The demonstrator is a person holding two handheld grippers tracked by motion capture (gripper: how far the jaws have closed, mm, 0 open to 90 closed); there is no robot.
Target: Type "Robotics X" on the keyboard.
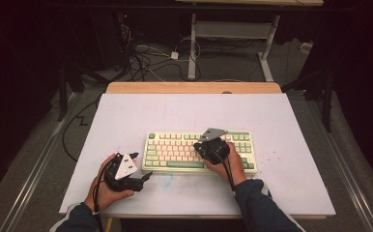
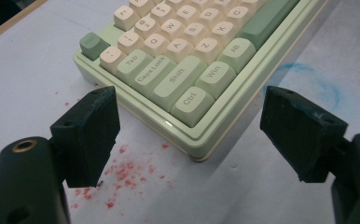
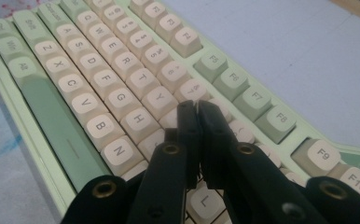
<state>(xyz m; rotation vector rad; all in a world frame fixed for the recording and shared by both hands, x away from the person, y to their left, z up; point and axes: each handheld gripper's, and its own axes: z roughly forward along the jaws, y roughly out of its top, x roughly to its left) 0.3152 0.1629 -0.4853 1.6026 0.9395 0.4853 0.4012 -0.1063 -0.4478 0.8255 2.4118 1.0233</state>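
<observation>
— Green and cream plastic, that keyboard (image 1: 199,151); it is lying flat in the middle of the white worktop (image 1: 126,116), with its long side facing the person. What is the right gripper (image 3: 197,109) doing on it?

— It is hanging just over the letter keys, with its jaws pressed together and nothing between them. I think the person is holding them shut on purpose, so the two tips are working as one narrow finger for pressing a single key. They are pointing near the Y and U area, but I cannot tell if they are touching a key.

— And the left gripper (image 2: 190,123)?

— It is resting low on the worktop, just beside the near left corner of the keyboard, where the Ctrl key (image 2: 192,100) is sitting. Its jaws are spread wide and holding nothing. In my opinion it is waiting there, maybe to steady the case if it is sliding.

— What are those marks?

— Red specks (image 2: 122,175) and a blue smear (image 2: 308,81) are staining the worktop near that corner.
</observation>
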